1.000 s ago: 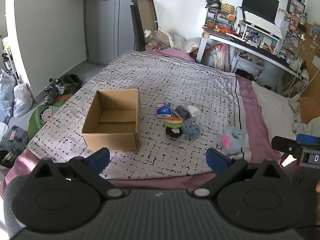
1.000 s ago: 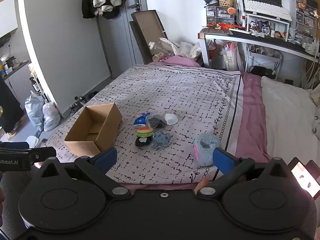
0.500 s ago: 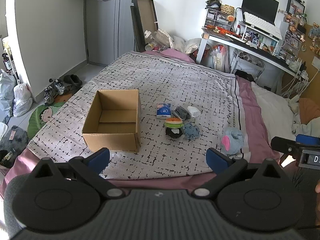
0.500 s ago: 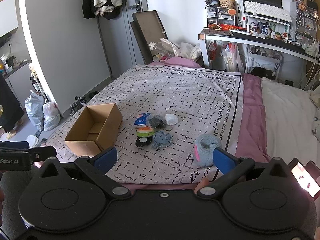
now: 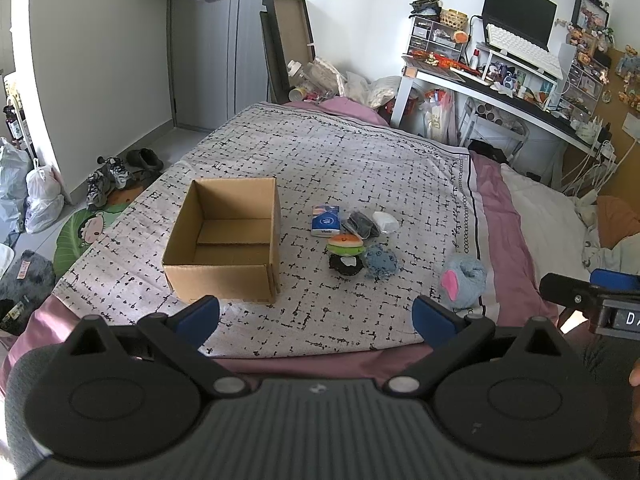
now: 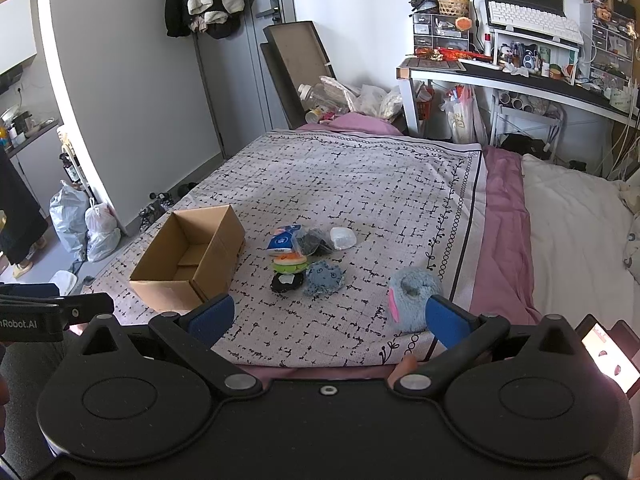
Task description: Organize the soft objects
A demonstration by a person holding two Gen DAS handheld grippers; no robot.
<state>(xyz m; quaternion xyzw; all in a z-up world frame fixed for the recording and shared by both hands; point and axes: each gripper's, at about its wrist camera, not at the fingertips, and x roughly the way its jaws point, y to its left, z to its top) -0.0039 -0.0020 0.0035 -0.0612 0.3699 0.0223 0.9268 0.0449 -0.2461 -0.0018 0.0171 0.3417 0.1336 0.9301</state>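
An open cardboard box (image 5: 224, 240) (image 6: 192, 256) stands empty on the patterned bed cover (image 5: 360, 168). To its right lies a cluster: a blue tissue pack (image 5: 325, 220), a black bundle (image 5: 362, 224), a white pouch (image 5: 385, 221), a burger plush (image 5: 345, 243) (image 6: 291, 262), a black plush (image 5: 346, 265) and a blue frilly plush (image 5: 382, 261) (image 6: 324, 278). A light-blue fluffy plush with a pink ear (image 5: 464, 280) (image 6: 412, 296) lies near the cover's right corner. My left gripper (image 5: 316, 320) and right gripper (image 6: 326, 320) hover open at the bed's near edge, both holding nothing.
A cluttered desk (image 5: 500, 80) with monitor and keyboard stands at the back right. White bedding (image 6: 572, 240) covers the bed's right side. Shoes (image 5: 116, 176) and plastic bags (image 5: 32, 196) lie on the floor at left. A phone (image 6: 608, 350) glows at lower right.
Both views have shifted only slightly; the objects on the bed have not moved and both grippers stay open.
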